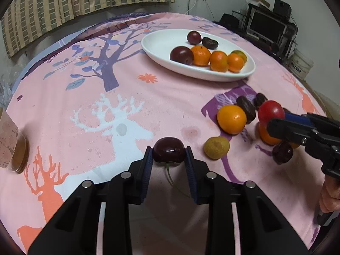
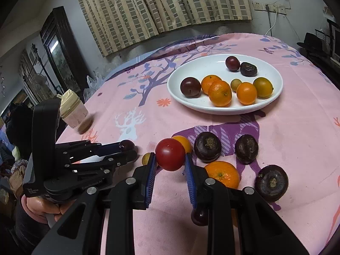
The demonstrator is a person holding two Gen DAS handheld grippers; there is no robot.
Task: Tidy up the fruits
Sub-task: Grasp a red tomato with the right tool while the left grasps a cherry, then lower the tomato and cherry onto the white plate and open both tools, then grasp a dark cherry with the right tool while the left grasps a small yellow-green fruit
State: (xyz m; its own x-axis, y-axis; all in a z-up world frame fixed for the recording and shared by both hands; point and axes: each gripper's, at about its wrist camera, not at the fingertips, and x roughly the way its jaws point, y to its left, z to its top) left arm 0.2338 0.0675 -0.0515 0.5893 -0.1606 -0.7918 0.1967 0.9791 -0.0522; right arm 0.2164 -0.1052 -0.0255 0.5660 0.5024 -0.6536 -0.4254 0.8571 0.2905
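Left wrist view: the left gripper (image 1: 169, 155) is clamped on a dark cherry (image 1: 169, 152) with a green stem, low over the pink tablecloth (image 1: 127, 85) near its front edge. To do this well, lift straight up so the round fruit does not squirt out of the pads, then carry it to the bare end of the white plate (image 1: 155, 44), which sits toward the far right edge and already holds tangerines and dark fruits.

Right wrist view: the right gripper (image 2: 170, 159) is closed on a red cherry tomato (image 2: 170, 154), held above loose fruit. The cloth, printed with deer and trees, looks soft, so fruit may roll. A lidded jar (image 2: 73, 112) stands at the left edge; checked curtains (image 2: 159, 6) hang behind.
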